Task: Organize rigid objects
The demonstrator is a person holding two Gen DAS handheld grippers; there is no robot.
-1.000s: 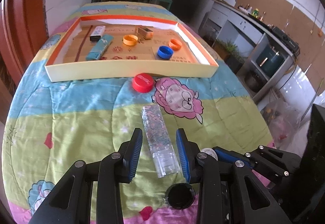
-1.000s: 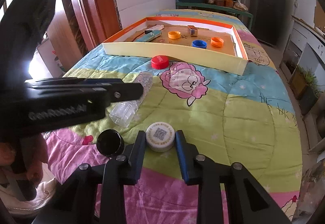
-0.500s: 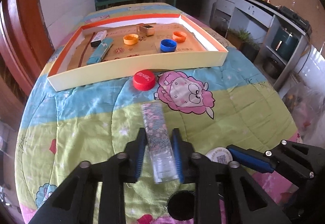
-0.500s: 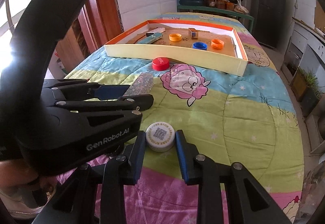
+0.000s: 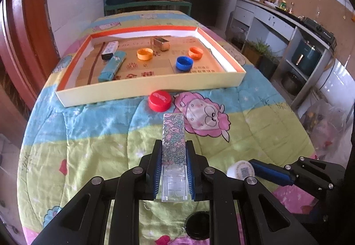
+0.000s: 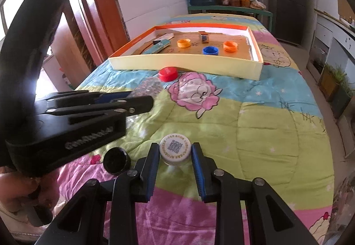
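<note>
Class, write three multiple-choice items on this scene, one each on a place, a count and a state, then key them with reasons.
1. Where does the red cap lie?
A. inside the tray
B. on the quilt just before the tray's near wall
C. between a gripper's fingers

2. How many orange caps lie in the tray?
A. one
B. two
C. four

3. What is the left gripper doing?
A. closed on the flowered clear box
B. open above the quilt
C. closed on a blue cap

Key: B, the cap sits outside the yellow wall; B, two orange rings show; A, both pads press the flowered clear box.
</note>
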